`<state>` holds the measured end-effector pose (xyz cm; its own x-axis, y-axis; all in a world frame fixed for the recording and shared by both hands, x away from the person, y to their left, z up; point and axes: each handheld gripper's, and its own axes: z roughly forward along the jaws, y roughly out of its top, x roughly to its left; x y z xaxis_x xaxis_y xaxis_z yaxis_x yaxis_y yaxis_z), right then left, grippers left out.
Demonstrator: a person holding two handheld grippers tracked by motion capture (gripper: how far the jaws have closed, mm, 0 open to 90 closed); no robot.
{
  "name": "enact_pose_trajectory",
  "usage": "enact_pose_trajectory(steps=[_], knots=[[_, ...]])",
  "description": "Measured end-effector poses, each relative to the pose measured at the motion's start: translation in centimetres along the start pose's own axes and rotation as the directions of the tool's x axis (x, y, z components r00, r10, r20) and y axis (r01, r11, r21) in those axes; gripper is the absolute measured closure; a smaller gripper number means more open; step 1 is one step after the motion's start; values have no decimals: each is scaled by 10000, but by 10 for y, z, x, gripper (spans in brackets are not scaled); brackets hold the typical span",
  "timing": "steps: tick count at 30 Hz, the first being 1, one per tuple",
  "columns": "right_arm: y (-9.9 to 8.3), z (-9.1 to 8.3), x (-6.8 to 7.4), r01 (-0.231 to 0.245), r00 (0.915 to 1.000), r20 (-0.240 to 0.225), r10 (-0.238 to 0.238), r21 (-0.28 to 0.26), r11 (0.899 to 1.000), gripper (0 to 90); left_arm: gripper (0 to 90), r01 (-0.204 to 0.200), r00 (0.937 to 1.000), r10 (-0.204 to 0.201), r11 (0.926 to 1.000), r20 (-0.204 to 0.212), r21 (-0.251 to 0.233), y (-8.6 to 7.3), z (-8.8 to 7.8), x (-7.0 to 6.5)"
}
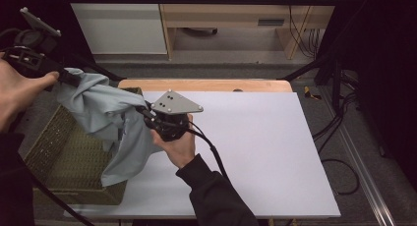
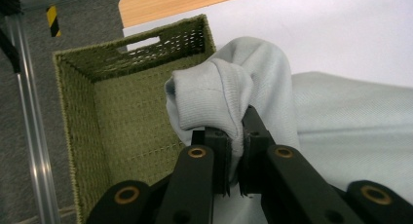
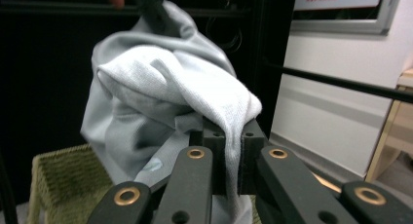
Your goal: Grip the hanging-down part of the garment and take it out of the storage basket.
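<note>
Over the white table (image 1: 255, 137), both claws (left (image 2: 234, 136), right (image 3: 233, 136)) pinch the grey garment (image 1: 105, 118).

basket (image 1: 59, 152) part hidden by cloth (image 1: 103, 113) | left claw (image 1: 74, 78) tips buried in cloth

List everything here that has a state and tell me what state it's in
Left gripper: shut on the garment.
Right gripper: shut on the garment.
Garment: bunched, held up between both grippers, hanging over the basket.
Basket: upright, open-topped, at the table's left edge.
</note>
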<state>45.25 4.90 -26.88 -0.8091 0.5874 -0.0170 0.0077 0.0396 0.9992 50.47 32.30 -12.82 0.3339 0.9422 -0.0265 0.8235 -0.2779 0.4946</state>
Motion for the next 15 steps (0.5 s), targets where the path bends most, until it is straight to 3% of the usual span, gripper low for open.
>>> enact_pose_trajectory(steps=[15], knots=[[37, -18, -10, 170, 9989, 458, -120, -1122, 9935, 868, 846, -254, 9989, 268, 9991, 391, -353, 5, -3, -14]])
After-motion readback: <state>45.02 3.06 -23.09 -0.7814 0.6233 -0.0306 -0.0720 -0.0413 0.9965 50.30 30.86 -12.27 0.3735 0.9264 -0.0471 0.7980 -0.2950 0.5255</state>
